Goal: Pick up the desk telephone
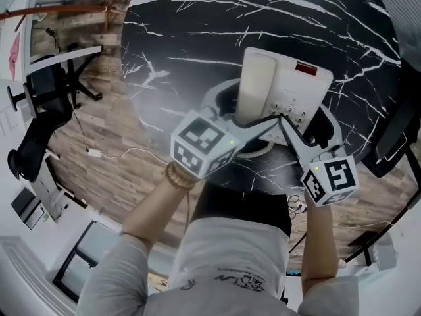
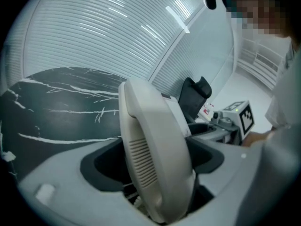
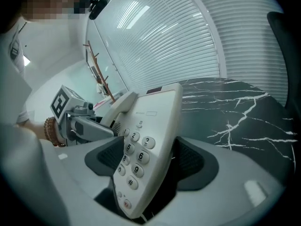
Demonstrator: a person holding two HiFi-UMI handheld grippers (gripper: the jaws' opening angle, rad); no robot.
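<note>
- Between the jaws of the left gripper (image 2: 157, 173) stands the near end of the handset (image 2: 150, 140), with the dark pads pressed against it on either side. I read these jaws as clenched on the handset side of the desk telephone (image 1: 289, 78).
- Between the jaws of the right gripper (image 3: 148, 168) sits the near edge of the same telephone. Its keypad (image 3: 136, 149) faces one pad and its underside faces the other. These jaws too look clamped on it, across its thickness.
- Outward from both pairs of jaws, the telephone's long axis runs straight ahead, away from the person. Each gripper therefore holds the short near end, and the far end carries no support.
- Side by side, the two grippers sit close together. The left one is on the handset half and the right one on the keypad half, and neither is nearer the telephone than the other.
- Beyond the far end and to both sides lies the black, white-veined tabletop (image 1: 197, 31). No view shows clearly whether the telephone's base rests on it or is just clear of it.
- Judgement: the lift turns on that forward-running axis. With all the grip at the near end, the far end may sag or the handset may slip from its cradle. Both grippers should rise together and level.
</note>
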